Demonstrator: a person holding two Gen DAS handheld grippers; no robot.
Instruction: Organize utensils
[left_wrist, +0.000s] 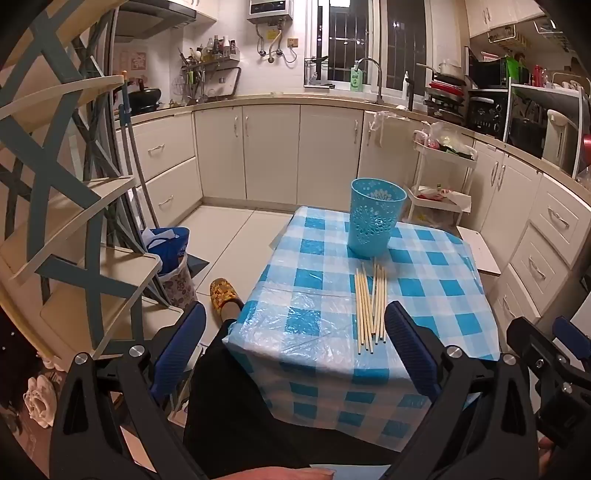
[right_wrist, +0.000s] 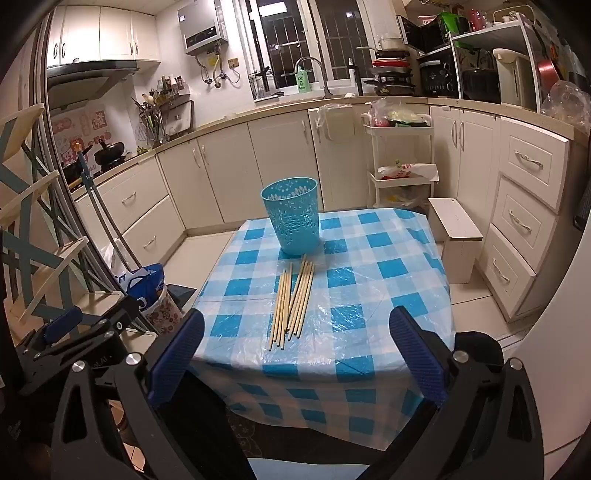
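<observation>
The small table's plastic cloth (right_wrist: 373, 266) is blue-and-white checked. The perforated plastic holder cup (right_wrist: 293, 218) is turquoise with a cut-out flower pattern. The wooden chopsticks (right_wrist: 291, 302) are pale tan. The cloth slipper (left_wrist: 223, 295) is yellow, patterned.

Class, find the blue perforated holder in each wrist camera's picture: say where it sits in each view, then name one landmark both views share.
Left wrist view: the blue perforated holder stands right of centre, at the far end of the checked tablecloth, beyond the chopsticks.
Right wrist view: the holder stands at centre, just beyond the chopsticks.
Shared landmark: the white rolling cart behind the table.
</observation>
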